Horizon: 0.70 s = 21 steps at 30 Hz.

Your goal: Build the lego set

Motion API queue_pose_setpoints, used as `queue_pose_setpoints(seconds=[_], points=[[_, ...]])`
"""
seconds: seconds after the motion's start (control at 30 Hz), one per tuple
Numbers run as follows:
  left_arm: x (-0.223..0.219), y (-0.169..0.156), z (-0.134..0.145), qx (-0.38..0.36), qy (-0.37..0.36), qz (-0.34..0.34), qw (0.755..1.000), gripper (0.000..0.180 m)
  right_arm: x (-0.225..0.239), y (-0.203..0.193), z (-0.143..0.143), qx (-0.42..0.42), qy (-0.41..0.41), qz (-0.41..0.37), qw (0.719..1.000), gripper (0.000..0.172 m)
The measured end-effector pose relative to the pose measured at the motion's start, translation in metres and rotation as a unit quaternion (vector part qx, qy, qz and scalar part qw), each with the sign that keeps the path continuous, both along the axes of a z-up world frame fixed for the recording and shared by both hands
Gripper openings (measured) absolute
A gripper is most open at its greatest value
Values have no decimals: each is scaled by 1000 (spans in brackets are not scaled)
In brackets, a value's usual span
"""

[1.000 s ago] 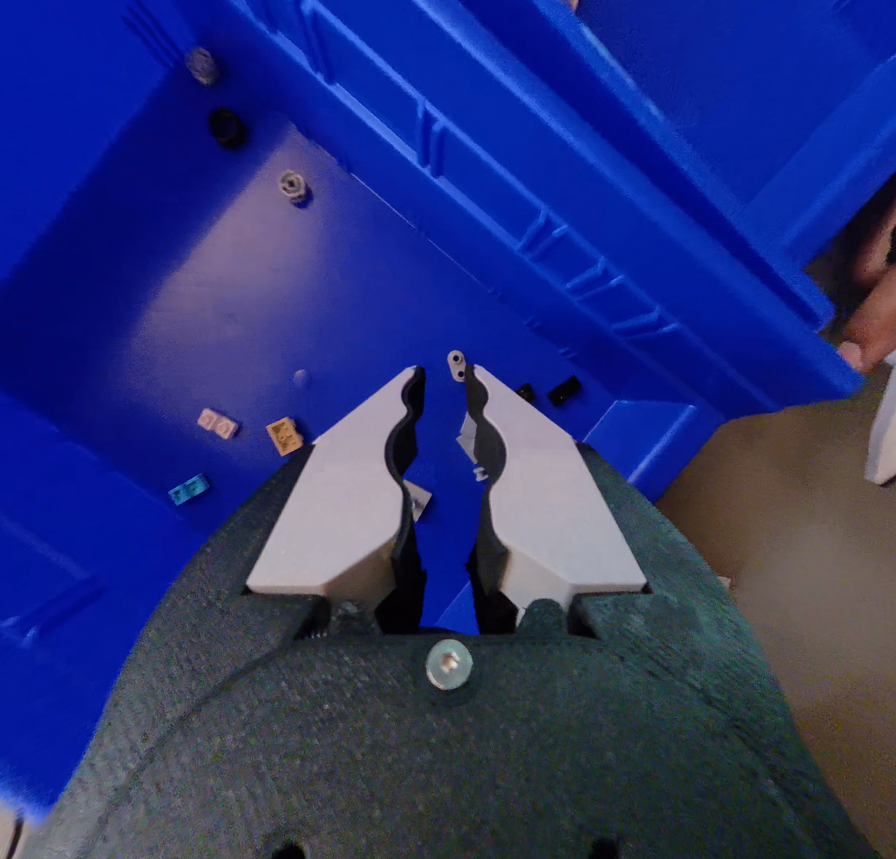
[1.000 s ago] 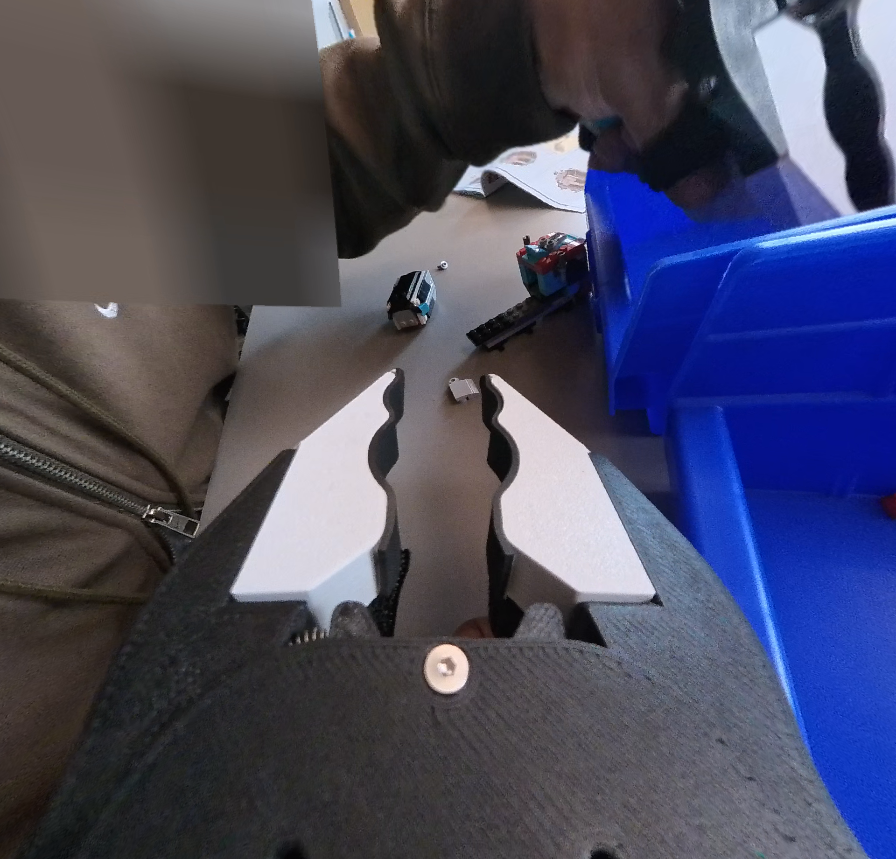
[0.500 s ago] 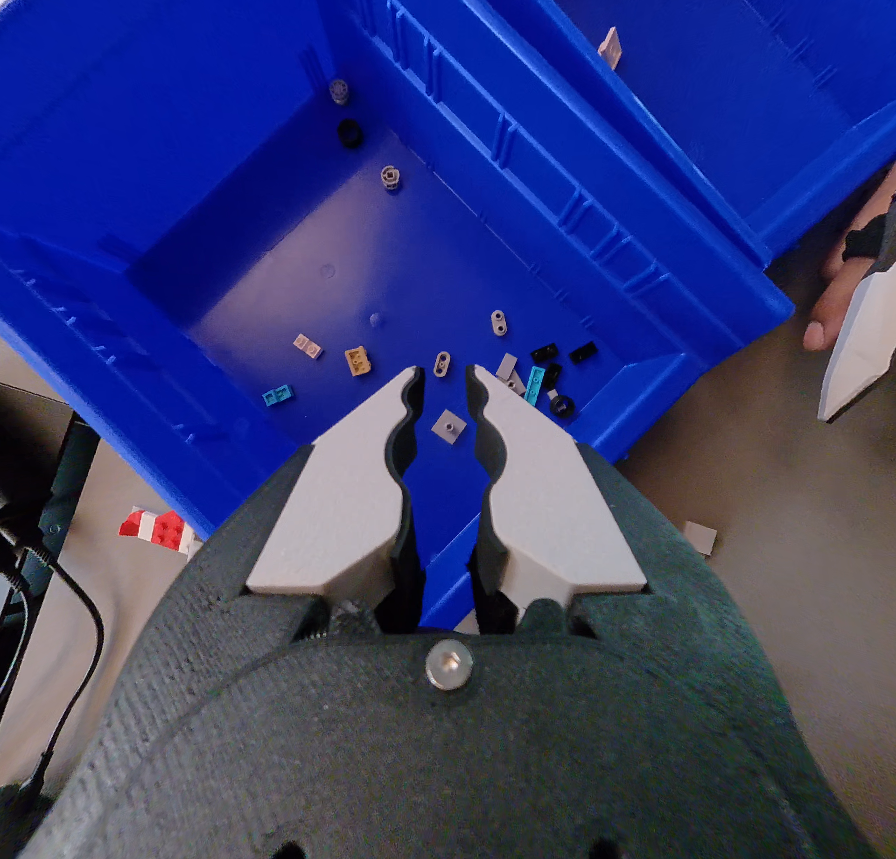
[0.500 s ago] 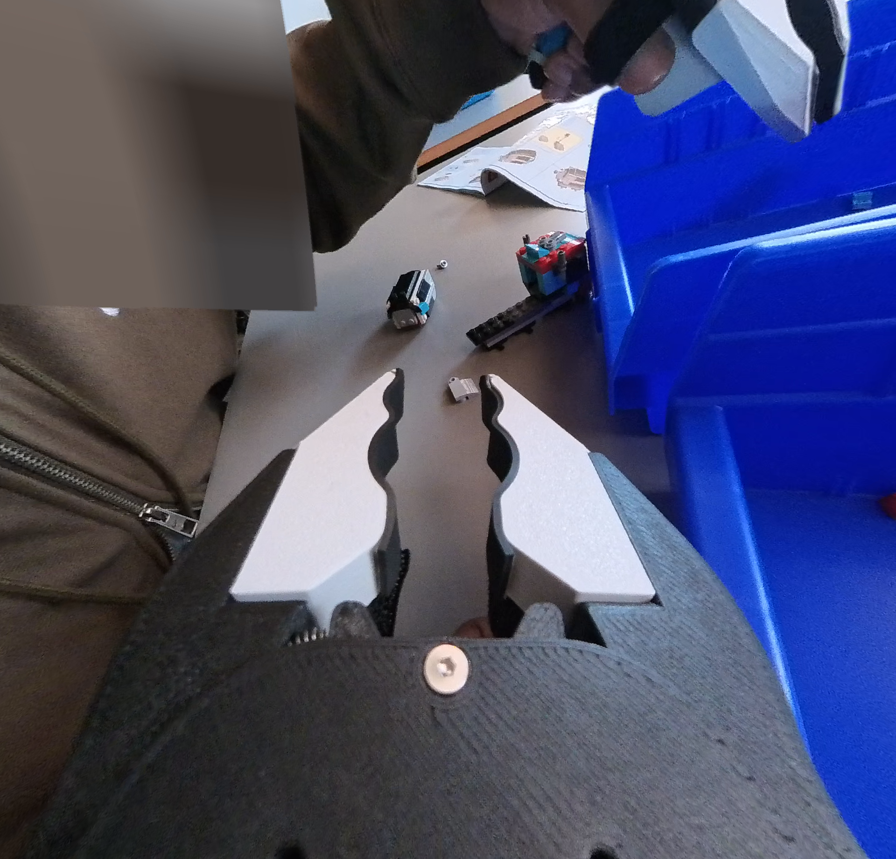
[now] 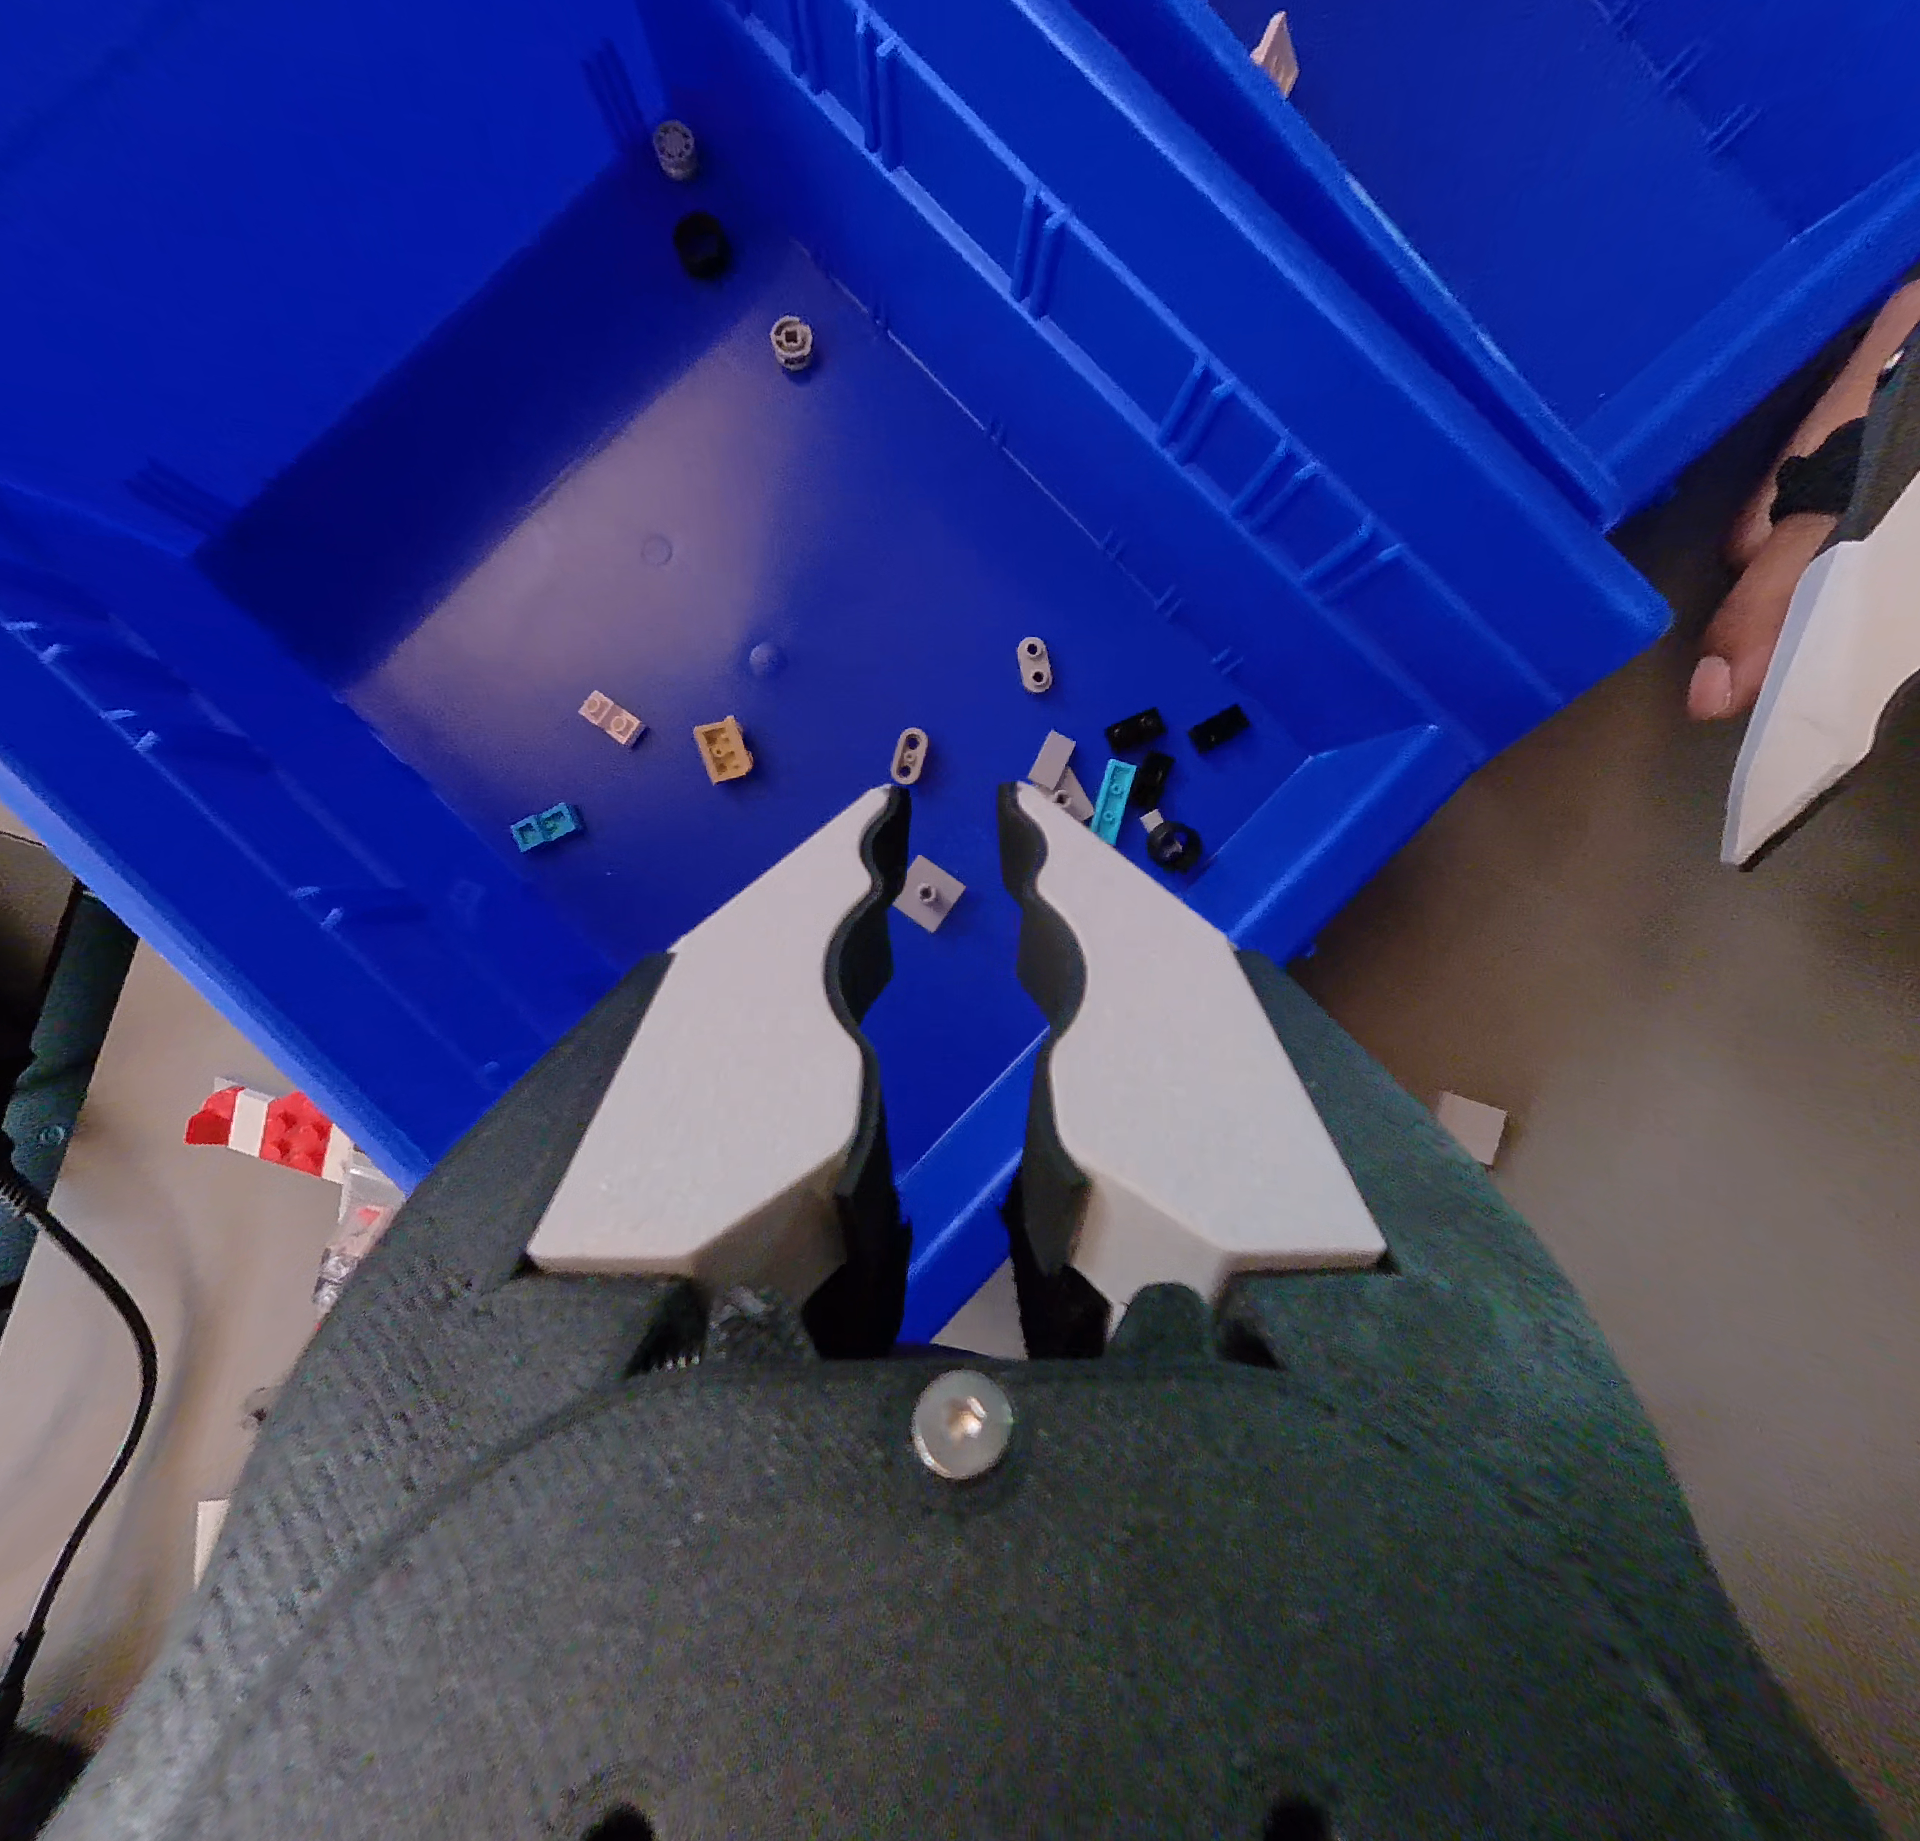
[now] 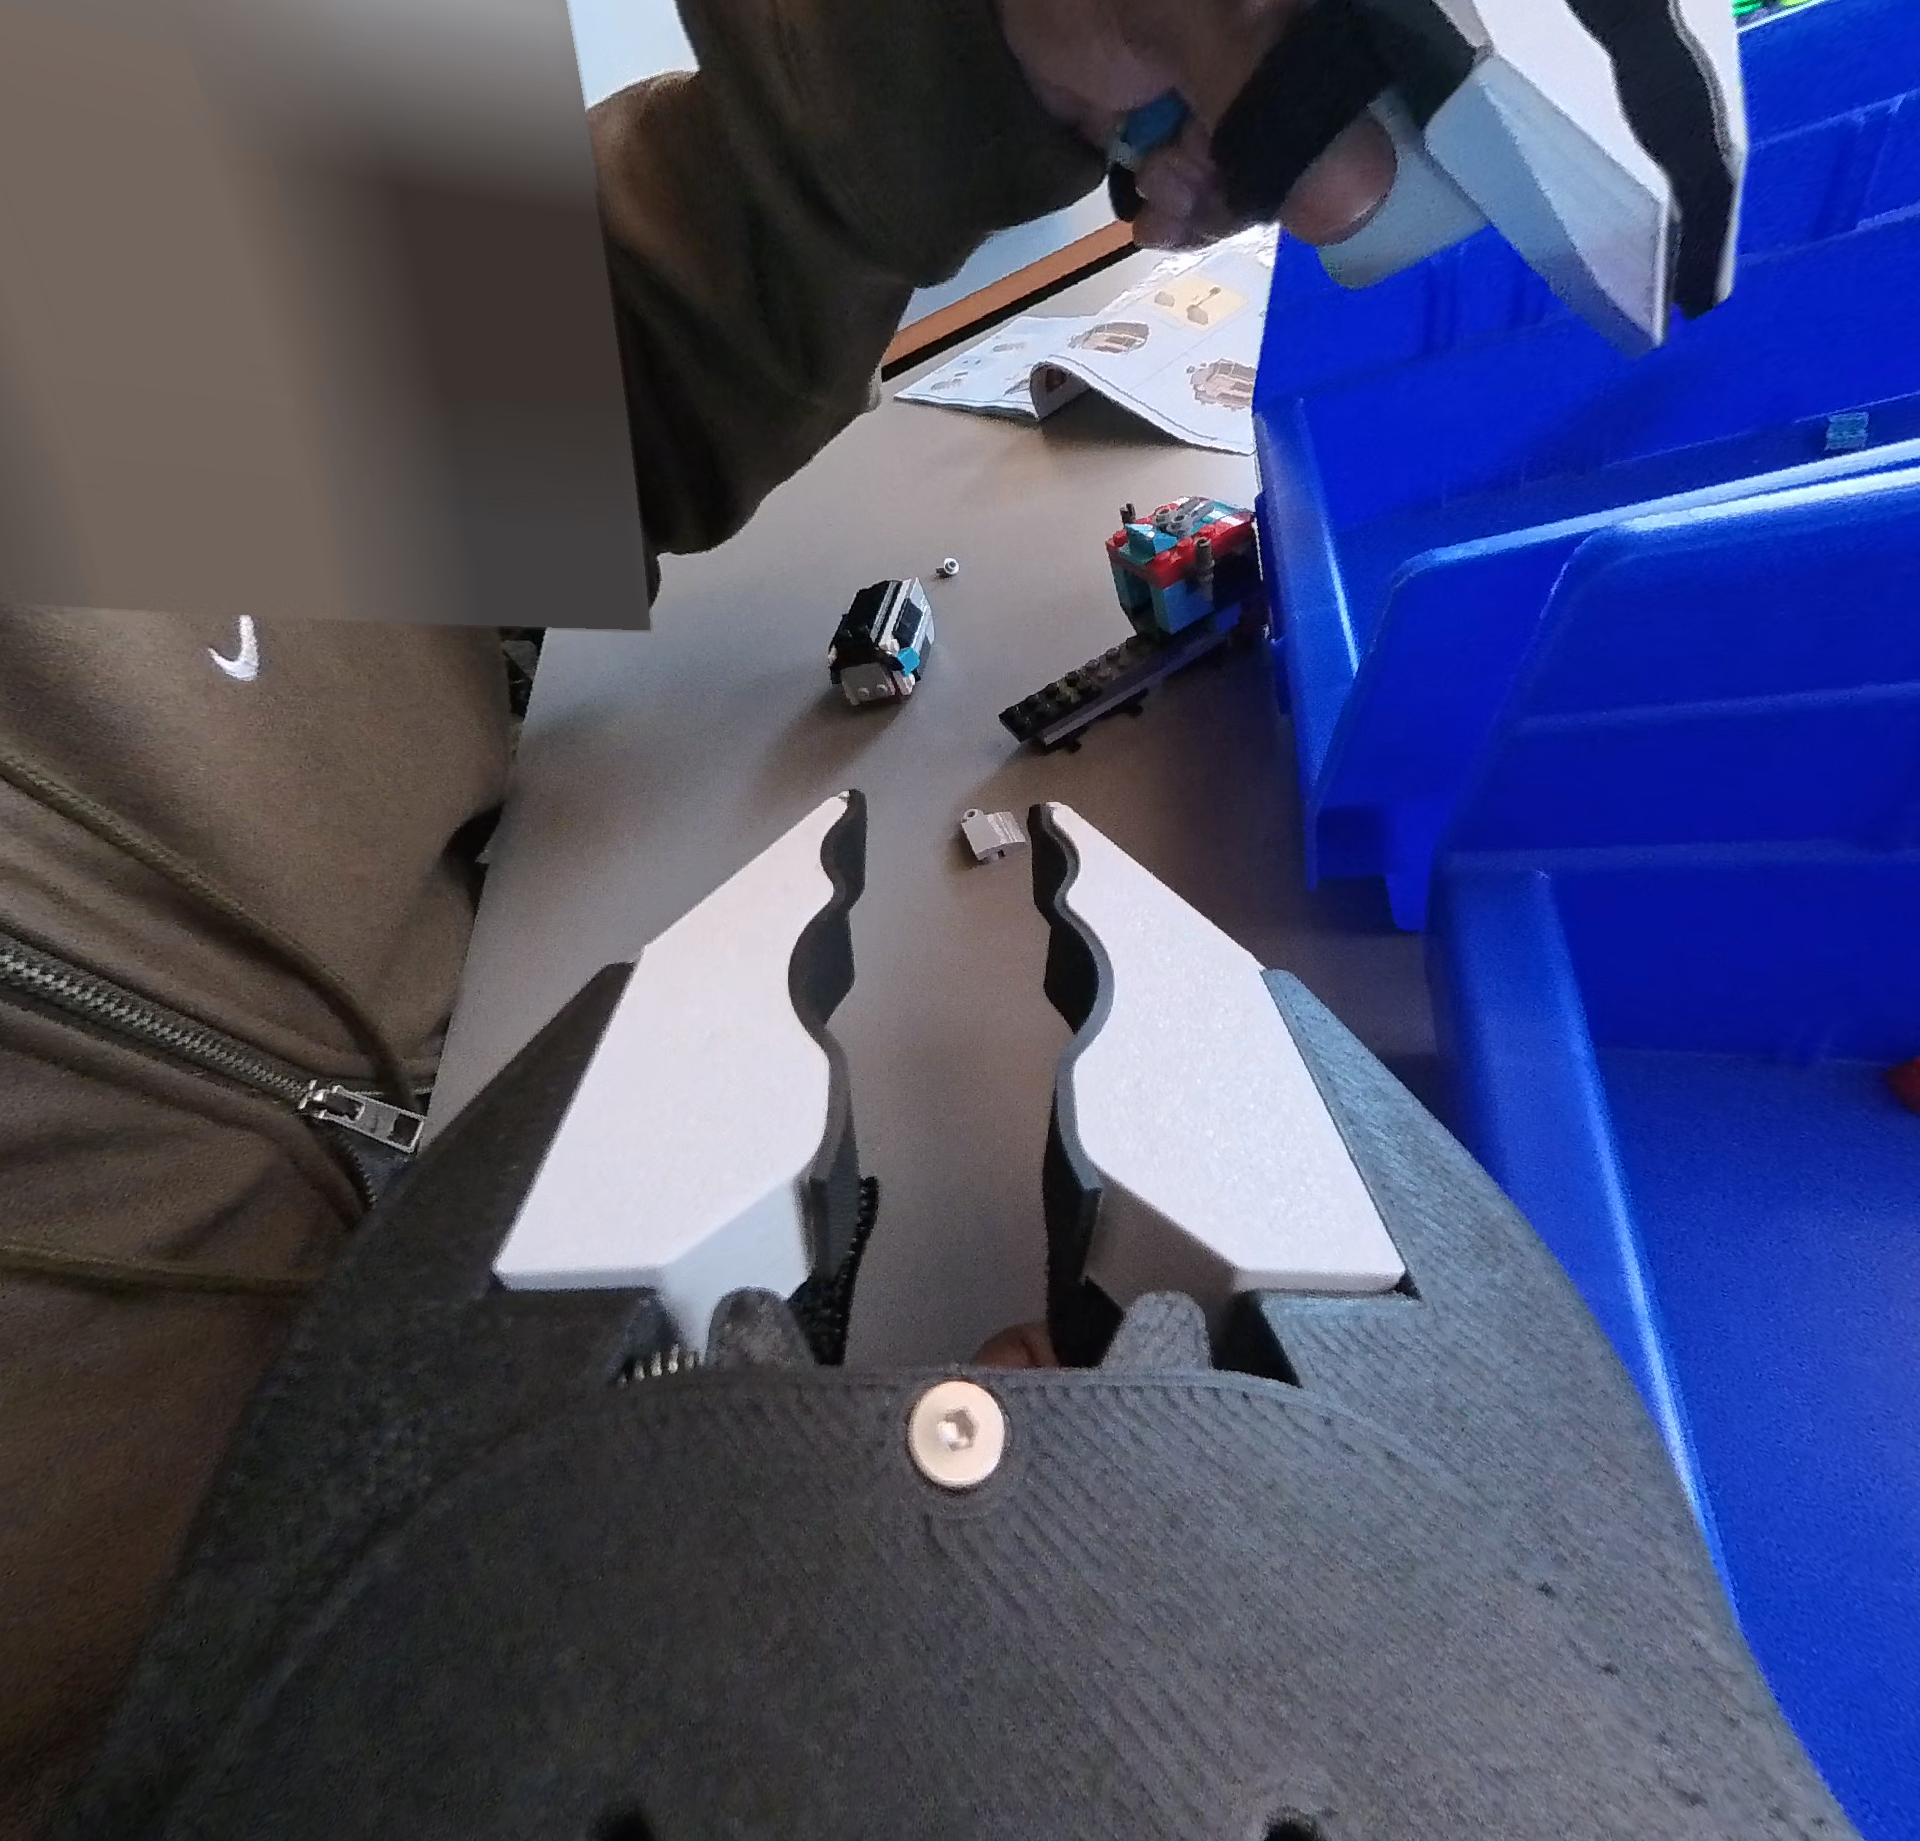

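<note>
A red piece (image 6: 1903,1083) in the blue bin (image 6: 1714,1272) is cut off by the edge. The right finger (image 5: 1132,960) hides part of a small grey piece (image 5: 1070,806), maybe a flat tile.

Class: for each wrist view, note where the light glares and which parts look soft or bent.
Left wrist view: pale sheen on the blue bin floor, bin walls bowed by the wide lens, small bricks sharp. Right wrist view: the near claw crisp, the booklet soft, a masked patch top left.

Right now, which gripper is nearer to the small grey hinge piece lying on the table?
Right. The right gripper has the grey hinge piece just beside its fingertip; the left gripper hangs over the blue bin.
</note>
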<state>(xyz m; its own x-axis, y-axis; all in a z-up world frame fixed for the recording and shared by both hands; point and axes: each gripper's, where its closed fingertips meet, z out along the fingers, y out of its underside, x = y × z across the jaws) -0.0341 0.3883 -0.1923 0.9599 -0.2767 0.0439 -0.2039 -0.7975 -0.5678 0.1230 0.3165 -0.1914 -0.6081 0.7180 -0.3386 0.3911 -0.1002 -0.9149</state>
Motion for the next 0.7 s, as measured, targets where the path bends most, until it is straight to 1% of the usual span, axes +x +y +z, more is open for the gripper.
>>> queue_pose_setpoints(seconds=[0.27,0.5,0.7], points=[[36,-11,3,5,-22,-44,999,19,0,0,0,1,1,0,1000,33],[77,-50,11,20,-81,-82,993,19,0,0,0,0,0,1,1000,33],[93,-79,14,48,-134,-60,988,19,0,0,-1,2,-1,1,1000,33]])
